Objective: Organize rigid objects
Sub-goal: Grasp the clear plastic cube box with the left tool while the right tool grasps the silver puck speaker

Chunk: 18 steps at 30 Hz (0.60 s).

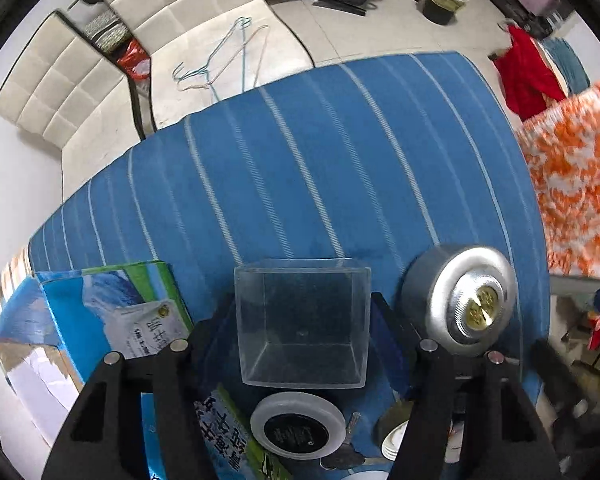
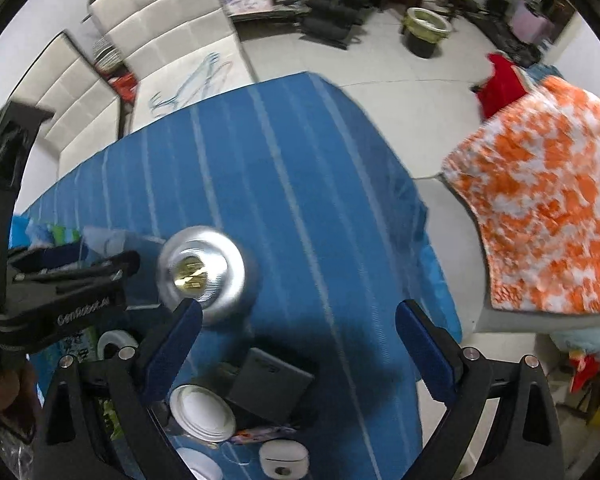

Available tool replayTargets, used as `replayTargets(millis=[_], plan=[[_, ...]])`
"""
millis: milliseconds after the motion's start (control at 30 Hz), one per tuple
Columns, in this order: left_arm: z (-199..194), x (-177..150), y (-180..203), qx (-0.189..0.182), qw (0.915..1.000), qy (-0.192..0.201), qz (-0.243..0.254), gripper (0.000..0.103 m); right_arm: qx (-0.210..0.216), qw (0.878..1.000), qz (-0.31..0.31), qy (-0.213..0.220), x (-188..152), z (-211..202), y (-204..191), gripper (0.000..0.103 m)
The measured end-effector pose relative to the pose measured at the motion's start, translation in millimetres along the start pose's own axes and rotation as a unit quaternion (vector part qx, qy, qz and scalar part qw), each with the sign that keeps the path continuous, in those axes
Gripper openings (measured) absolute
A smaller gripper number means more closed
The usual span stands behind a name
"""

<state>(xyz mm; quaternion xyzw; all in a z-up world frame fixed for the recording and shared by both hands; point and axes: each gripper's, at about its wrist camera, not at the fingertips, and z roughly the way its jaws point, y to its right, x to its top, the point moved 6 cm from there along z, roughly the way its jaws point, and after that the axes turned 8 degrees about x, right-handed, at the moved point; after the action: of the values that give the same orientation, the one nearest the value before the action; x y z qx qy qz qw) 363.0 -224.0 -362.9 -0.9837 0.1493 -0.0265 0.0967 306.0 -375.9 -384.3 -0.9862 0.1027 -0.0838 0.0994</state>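
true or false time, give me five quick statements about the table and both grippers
1. The clear box sits between the left gripper's fingers. True.
2. The tablecloth is red. False: blue with white stripes.
3. The right gripper is shut on the puck light. False: its fingers are spread with nothing between them.
4. Wire hangers lie on the sofa. True.
5. The clear box is full. False: it is empty.

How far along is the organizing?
Done: nothing visibly sorted. In hand: left tool straddles the clear box, grip unclear; right tool open, empty, over the black box. Left: puck light, jar, keys and black box loose on the cloth.
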Motion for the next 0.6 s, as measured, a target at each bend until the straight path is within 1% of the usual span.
replayTargets(millis=[67,133,200,267,400,433,467,533,567,600], plan=[[3,3,-5,-0.006,0.9999,-0.008,-0.010,0.062,0.025,0.999,-0.019,-0.014,2,11,-14,0.099],[10,4,-9,-0.017,0.9994,-0.023,-0.019,0.062,0.056,0.997,-0.044,-0.038,3,26,-29,0.099],[17,5,-11,-0.033,0.9983,-0.038,-0.029,0.062,0.060,0.995,-0.069,-0.051,4,40,-40,0.099],[20,7,-11,-0.034,0.9980,-0.047,-0.025,0.062,0.057,0.994,-0.084,-0.050,5,51,-48,0.099],[25,9,-11,-0.040,0.9973,-0.055,-0.029,0.062,0.059,0.994,-0.085,-0.048,15,69,-56,0.098],[27,10,-11,-0.040,0.9972,-0.056,-0.029,0.062,0.048,0.994,-0.085,-0.049,18,74,-57,0.090],[30,10,-12,-0.040,0.9970,-0.059,-0.029,0.062,0.047,0.994,-0.083,-0.056,20,78,-58,0.083],[36,10,-8,-0.036,0.9968,-0.066,-0.029,0.063,0.044,0.995,-0.064,-0.059,22,78,-56,0.077],[39,10,-8,-0.035,0.9965,-0.070,-0.030,0.063,0.029,0.996,-0.060,-0.062,23,76,-53,0.075],[43,9,-7,-0.031,0.9962,-0.076,-0.026,0.063,0.005,0.997,-0.055,-0.061,24,72,-47,0.075]])
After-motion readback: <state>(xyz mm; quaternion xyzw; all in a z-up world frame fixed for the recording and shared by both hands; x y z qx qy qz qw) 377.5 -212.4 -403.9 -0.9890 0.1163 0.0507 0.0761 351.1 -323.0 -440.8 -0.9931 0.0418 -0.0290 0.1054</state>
